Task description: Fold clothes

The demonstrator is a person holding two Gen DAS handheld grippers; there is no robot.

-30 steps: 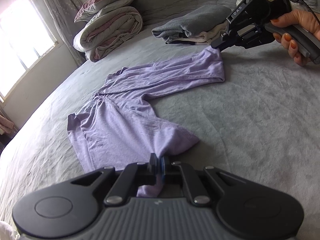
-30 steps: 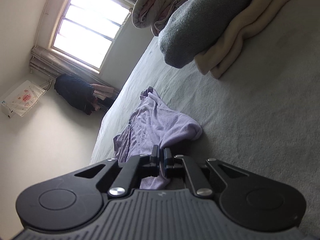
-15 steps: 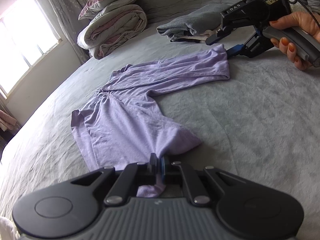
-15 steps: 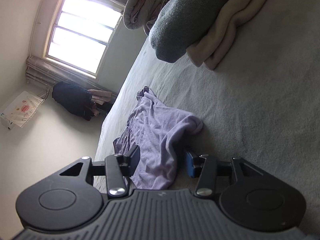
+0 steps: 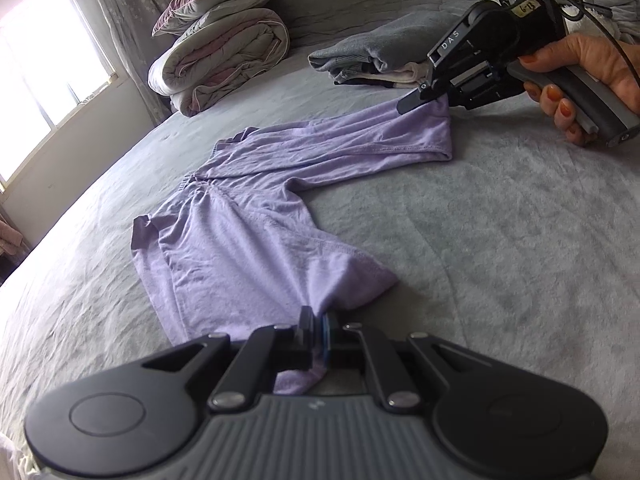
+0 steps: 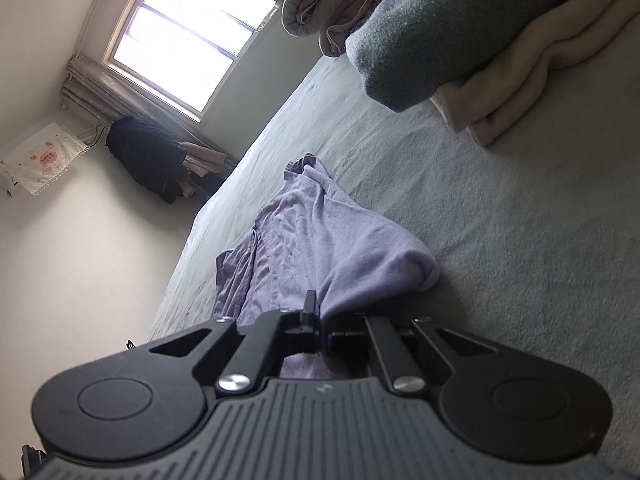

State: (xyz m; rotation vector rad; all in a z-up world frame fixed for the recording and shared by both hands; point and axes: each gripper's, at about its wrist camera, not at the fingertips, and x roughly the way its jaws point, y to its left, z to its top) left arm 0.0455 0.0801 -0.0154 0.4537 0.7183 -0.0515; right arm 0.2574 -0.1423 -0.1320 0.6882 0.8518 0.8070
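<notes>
My left gripper (image 5: 316, 330) sits low over the bed (image 5: 520, 240), level with the cover, its two fingers pinched tight on the near cuff of the purple pants (image 5: 240, 248); a tab of purple cloth pokes back between the linkage bars. My right hand (image 5: 580, 80), nails painted orange, wraps the grey pistol handle at the far right and tips the right gripper (image 5: 424, 94) down and leftward, so its black fingers meet on the far cuff of the pants. From the right wrist view that gripper (image 6: 318, 314) is likewise clenched on the cloth, with the hem bunched into a soft rounded fold just right of the fingers.

The pants lie spread on the bed between the two grippers in a bent shape: one leg runs from my near grip away to the left, the other stretches right toward the far grip, and the waistband sits crumpled at the far left bend. The fabric is thin, matte knit, lightly creased, with a stitched hem along the far leg. The bed cover is grey and short-napped, with faint wrinkles.

Beyond the far leg lies a stack of folded clothes (image 5: 372, 56), a thick grey fleecy piece over a cream one (image 6: 532, 76). Further left a puffy rolled duvet (image 5: 224, 68) carries a pillow (image 5: 216, 0) on top. A bright window (image 5: 48, 52) fills the left wall.
</notes>
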